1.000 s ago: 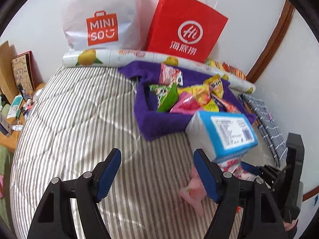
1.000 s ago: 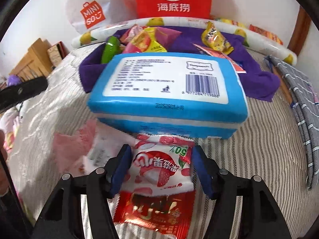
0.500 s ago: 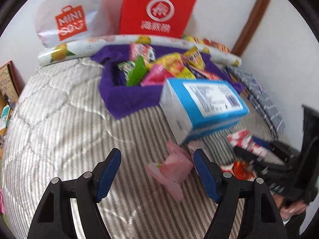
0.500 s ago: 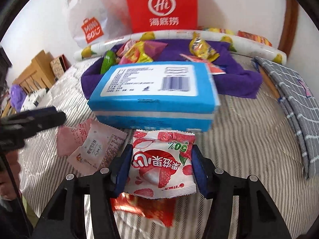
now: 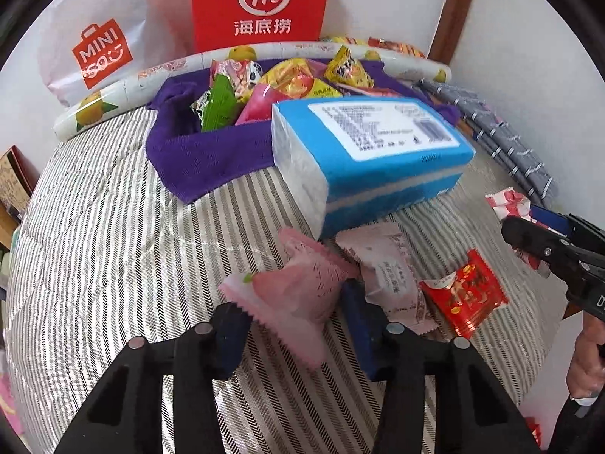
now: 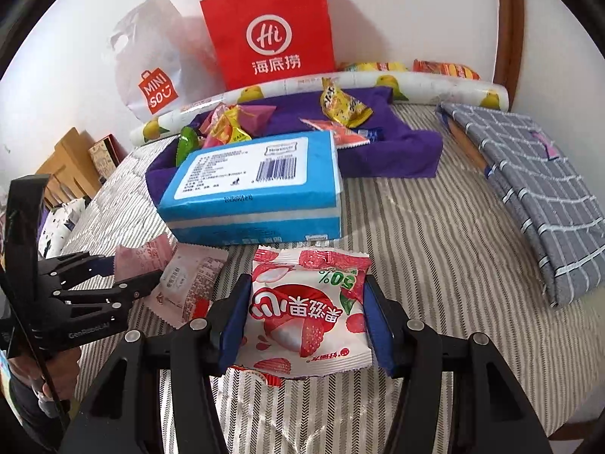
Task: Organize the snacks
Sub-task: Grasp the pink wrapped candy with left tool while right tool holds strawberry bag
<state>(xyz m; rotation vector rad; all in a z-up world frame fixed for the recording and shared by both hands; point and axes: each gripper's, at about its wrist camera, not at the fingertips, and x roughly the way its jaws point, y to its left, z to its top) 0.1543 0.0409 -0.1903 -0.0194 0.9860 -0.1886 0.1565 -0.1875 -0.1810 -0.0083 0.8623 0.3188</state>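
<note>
My right gripper (image 6: 304,319) is shut on a white and red strawberry snack packet (image 6: 308,308) and holds it above the striped bed. My left gripper (image 5: 293,323) is open, its fingers on either side of a pink snack packet (image 5: 298,289) lying on the bed. A pale pink packet (image 5: 389,276) and a red packet (image 5: 467,295) lie beside it. A purple cloth (image 5: 211,153) holds several snacks (image 5: 291,81). A blue tissue pack (image 5: 374,151) lies in front of the cloth.
A red paper bag (image 5: 261,3) and a white Miniso bag (image 5: 102,45) stand against the wall behind a fruit-print roll (image 5: 113,102). A folded grey checked cloth (image 6: 537,185) lies at the right. Wooden furniture (image 6: 64,159) stands left of the bed.
My left gripper has moved forward and down around the pink packet. My right gripper has pulled back and lifted with the strawberry packet, uncovering the red packet.
</note>
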